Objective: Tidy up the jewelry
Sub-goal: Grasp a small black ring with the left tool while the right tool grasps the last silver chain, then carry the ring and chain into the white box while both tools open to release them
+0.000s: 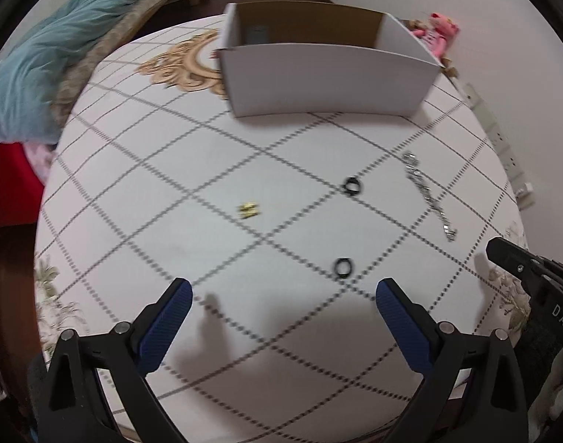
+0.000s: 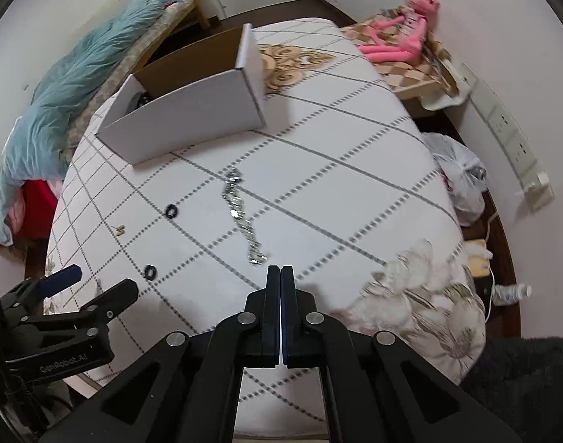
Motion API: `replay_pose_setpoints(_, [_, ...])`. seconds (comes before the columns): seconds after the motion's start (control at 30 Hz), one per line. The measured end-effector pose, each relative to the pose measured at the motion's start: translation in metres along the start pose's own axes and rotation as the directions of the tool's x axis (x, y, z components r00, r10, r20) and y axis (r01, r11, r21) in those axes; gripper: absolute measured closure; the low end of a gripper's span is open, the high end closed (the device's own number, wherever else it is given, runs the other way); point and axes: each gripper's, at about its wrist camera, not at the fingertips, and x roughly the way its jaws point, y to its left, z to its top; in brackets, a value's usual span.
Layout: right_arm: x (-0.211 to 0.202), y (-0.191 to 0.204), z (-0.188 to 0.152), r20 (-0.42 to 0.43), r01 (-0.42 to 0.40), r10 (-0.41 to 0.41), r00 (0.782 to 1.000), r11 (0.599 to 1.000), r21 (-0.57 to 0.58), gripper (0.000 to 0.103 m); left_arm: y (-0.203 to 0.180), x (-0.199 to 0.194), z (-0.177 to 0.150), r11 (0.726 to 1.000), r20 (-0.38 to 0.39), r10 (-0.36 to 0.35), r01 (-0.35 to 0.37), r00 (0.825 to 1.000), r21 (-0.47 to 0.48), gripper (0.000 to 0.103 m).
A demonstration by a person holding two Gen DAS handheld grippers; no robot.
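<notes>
Blue-padded fingers (image 1: 168, 323) of the left gripper (image 1: 283, 325) stand wide apart, hovering over the near edge of the surface (image 1: 170, 155) with nothing between them. Just ahead of its right finger lies a black ring (image 1: 344, 267) on the checked cloth; a second black ring (image 1: 352, 185) sits farther in toward the middle, and a small gold piece (image 1: 249, 209) — too blurred to name more closely — lies left of that, well apart from both.

From the right wrist view, the right gripper (image 2: 281, 277) has its fingers pressed together, holding nothing. Its tips hang just short of the near end of a silver chain bracelet (image 2: 240, 214), which stretches away from the gripper toward the white cardboard box (image 2: 192, 118). Whether tip and chain touch cannot be told.

That box stands open-topped toward the far edge of the surface, with something dark inside it — unclear what. Near the far right corner, off the surface, a pink plush toy (image 2: 403, 35) lies on a patterned cloth.
</notes>
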Motion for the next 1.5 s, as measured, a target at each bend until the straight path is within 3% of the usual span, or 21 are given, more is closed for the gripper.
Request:
replay_pose_setpoints(0.2, [0.005,-0.012,0.001,-0.036,-0.003,0.005,0.999,0.999,0.044,0.103,-0.024,0.014,0.003,0.997,0.009,0.011,-0.012,1.0,0.073,0.041])
replay_pose_setpoints(0.27, [0.007,-0.015,0.004,-0.046,-0.003,0.005,0.999,0.998,0.056,0.103,-0.03,0.012,0.004,0.995,0.039,-0.004,0.0,0.999,0.098,0.073])
replay_pose_setpoints(0.33, [0.008,-0.015,0.007,-0.05,-0.007,0.01,0.999,0.998,0.064,0.101,-0.033,0.012,0.007,0.994,0.046,-0.011,0.006,0.999,0.11,0.093])
replay_pose_setpoints(0.4, [0.008,-0.013,0.012,-0.042,-0.023,0.026,0.999,0.998,0.064,0.086,-0.029,0.012,0.009,0.995,0.041,-0.027,0.023,0.999,0.093,0.093])
replay_pose_setpoints(0.47, [0.008,-0.009,0.019,-0.027,-0.048,0.05,0.998,0.997,0.062,0.058,-0.022,0.01,0.01,0.997,0.043,-0.04,0.037,0.998,0.068,0.093])
replay_pose_setpoints(0.67, [0.026,0.026,0.051,-0.016,-0.068,0.068,0.998,0.997,-0.026,0.056,0.016,0.002,0.015,0.999,0.054,-0.026,0.027,0.998,-0.03,0.093])
replay_pose_setpoints(0.83, [0.062,0.053,0.067,-0.066,-0.015,0.009,0.998,0.996,-0.093,0.056,0.042,-0.003,0.019,0.996,0.067,-0.005,0.011,0.998,-0.091,0.093])
replay_pose_setpoints(0.9, [0.063,0.054,0.066,-0.05,-0.019,0.015,0.999,0.996,-0.091,0.071,0.048,-0.007,0.019,0.995,0.073,-0.001,0.008,0.997,-0.102,0.093])
replay_pose_setpoints(0.93, [0.06,0.054,0.067,-0.034,0.004,-0.007,0.999,0.996,-0.093,0.096,0.051,-0.008,0.018,0.994,0.074,-0.001,0.009,0.997,-0.105,0.093])
replay_pose_setpoints(1.17, [0.033,0.03,0.07,-0.04,-0.099,0.1,0.994,0.994,0.039,0.102,0.052,-0.02,0.024,0.993,0.088,-0.038,0.048,0.995,-0.109,0.093])
replay_pose_setpoints(1.5, [-0.071,0.031,0.099,0.122,-0.235,0.228,0.966,0.971,0.041,0.102,0.038,-0.068,0.065,0.984,0.183,-0.139,0.156,0.973,-0.081,0.093])
